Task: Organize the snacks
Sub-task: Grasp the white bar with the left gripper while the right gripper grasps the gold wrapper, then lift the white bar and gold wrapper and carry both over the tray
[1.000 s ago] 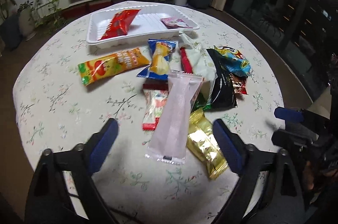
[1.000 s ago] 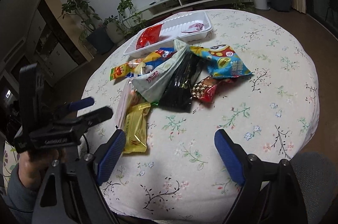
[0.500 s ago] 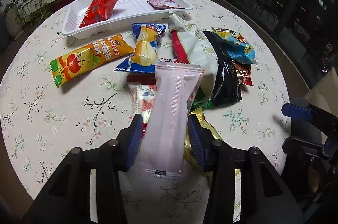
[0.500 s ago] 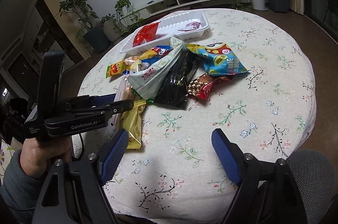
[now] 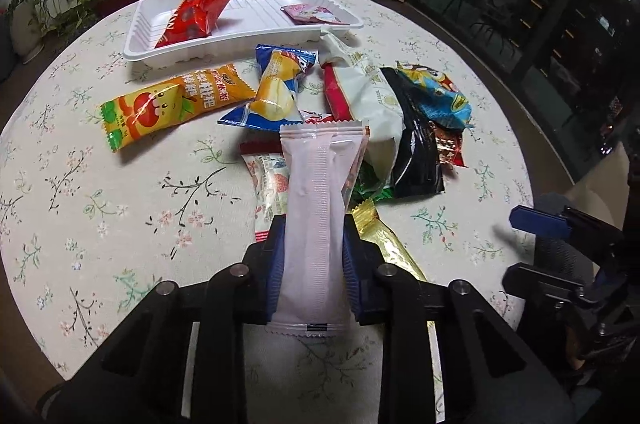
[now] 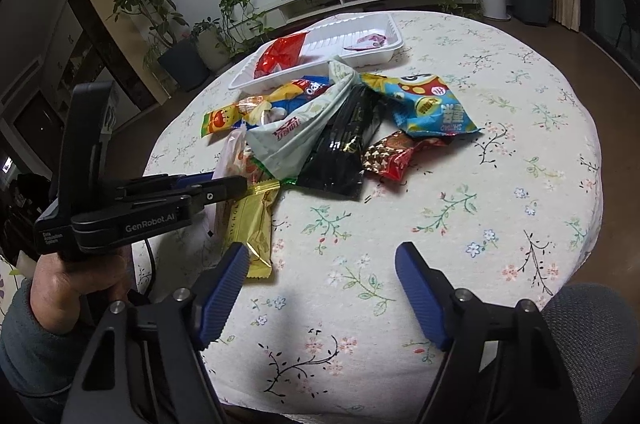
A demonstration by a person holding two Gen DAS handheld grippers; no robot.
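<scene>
Left wrist view: left gripper [image 5: 312, 260] pinches the pink packet [image 5: 316, 207]; next, I think, carry it to the tray [image 5: 140, 39] at upper left. Right gripper [image 6: 320, 288] is spread, idle.

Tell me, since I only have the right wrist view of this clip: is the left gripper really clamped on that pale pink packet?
Observer: Yes. In the left wrist view the left gripper is shut on the pink packet, with a blue pad against each long edge.
Operator: Where along it?
Observer: Close to its near end; a short sealed tail sticks out behind the pads.
Operator: Anything underneath?
Observer: A red-and-white packet lies partly beneath its left edge.
</scene>
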